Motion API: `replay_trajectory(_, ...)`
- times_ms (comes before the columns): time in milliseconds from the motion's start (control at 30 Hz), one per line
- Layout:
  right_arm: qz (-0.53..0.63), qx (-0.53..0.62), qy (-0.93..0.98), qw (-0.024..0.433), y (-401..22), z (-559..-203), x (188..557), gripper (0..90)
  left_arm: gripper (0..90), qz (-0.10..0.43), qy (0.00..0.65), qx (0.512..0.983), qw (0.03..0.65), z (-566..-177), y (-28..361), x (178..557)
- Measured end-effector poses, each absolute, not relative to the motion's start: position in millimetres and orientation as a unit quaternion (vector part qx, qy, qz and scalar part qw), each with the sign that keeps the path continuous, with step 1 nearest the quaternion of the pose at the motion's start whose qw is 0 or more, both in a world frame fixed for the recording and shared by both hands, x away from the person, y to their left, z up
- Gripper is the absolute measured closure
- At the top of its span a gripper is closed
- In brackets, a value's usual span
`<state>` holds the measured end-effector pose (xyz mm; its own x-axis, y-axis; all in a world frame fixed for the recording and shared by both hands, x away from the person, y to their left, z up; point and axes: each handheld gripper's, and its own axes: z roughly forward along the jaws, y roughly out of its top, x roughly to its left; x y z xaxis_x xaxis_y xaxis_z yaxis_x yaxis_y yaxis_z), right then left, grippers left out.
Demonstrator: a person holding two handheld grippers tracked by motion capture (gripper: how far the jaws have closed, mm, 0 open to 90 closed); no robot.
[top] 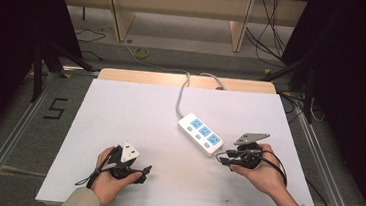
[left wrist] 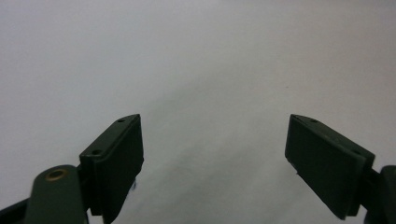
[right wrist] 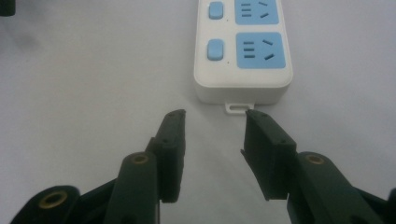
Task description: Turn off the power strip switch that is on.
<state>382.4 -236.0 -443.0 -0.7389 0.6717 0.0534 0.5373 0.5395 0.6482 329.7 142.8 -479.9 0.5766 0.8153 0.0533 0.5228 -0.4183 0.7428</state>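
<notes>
Tabletop (top: 118, 127): white sheet, bare apart from one item and my two hands.

Power strip (top: 200, 133): white, three blue sockets, each with a blue switch beside it. Lies flat, diagonal, right of centre. Its grey cable (top: 181, 95) runs off over the far edge. Nothing plugged in as far as I can see. In the right gripper view the near end cap (right wrist: 243, 91) with its small hanging tab (right wrist: 239, 107) sits dead ahead.

Right tongs (top: 225, 158): just off the strip's near end, pointed at it. Jaws stand wide apart, nothing between them, pads not touching the strip. Tab is just beyond the tips, roughly in line with the gap.

Left tongs (top: 145, 170): parked near my edge, well apart from the strip. Jaws wide open, holding nothing; bare tabletop ahead in the left gripper view.

Progress, my read: early. The approach on the strip looks nearly done, no grip or contact yet. Left to do: close the remaining gap, clamp the end or press a switch, then whatever move follows. Can't tell from here which switches are on.
</notes>
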Motion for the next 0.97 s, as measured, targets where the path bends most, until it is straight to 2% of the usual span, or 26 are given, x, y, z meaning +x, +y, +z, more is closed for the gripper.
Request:
replay_trajectory(433,0.344,0.345,0.868,0.097,-243.7,-461.8,367.7,56.5,19.1,0.207,0.409,0.818,0.347,-481.4,142.6,330.2)
replay_trajectory(967,0.350,0.355,0.862,0.097,-251.1,-467.0,364.6,50.0,18.8,0.205,0.413,0.818,0.345,-484.0,142.6,333.4)
